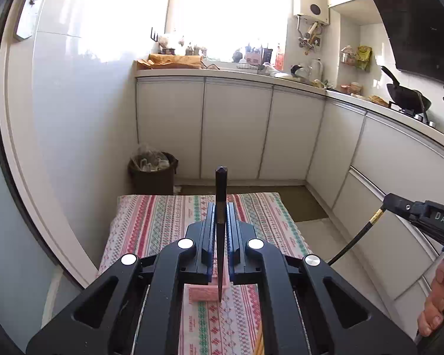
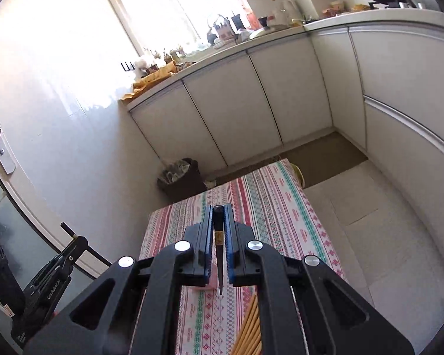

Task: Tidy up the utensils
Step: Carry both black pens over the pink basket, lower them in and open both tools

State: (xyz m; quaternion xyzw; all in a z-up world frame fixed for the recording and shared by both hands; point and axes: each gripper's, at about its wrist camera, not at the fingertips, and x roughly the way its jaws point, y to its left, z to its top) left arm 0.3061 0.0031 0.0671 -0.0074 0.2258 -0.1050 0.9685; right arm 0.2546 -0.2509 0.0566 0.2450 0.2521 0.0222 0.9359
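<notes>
Dark chopstick [image 1: 221,207] clamped upright, tip down

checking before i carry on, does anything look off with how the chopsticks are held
Nothing is spilled or broken. Each gripper's jaws are shut on a single dark chopstick, held apart from each other above the striped cloth.

Blown-out window [image 1: 222,9] glare; sharp, edges fisheye-bent.

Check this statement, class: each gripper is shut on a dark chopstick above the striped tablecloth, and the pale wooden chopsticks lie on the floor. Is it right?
Not quite. The pale wooden chopsticks lie on the striped tablecloth, as the right wrist view shows. The rest holds: the left gripper and right gripper are each shut on a dark chopstick.
</notes>
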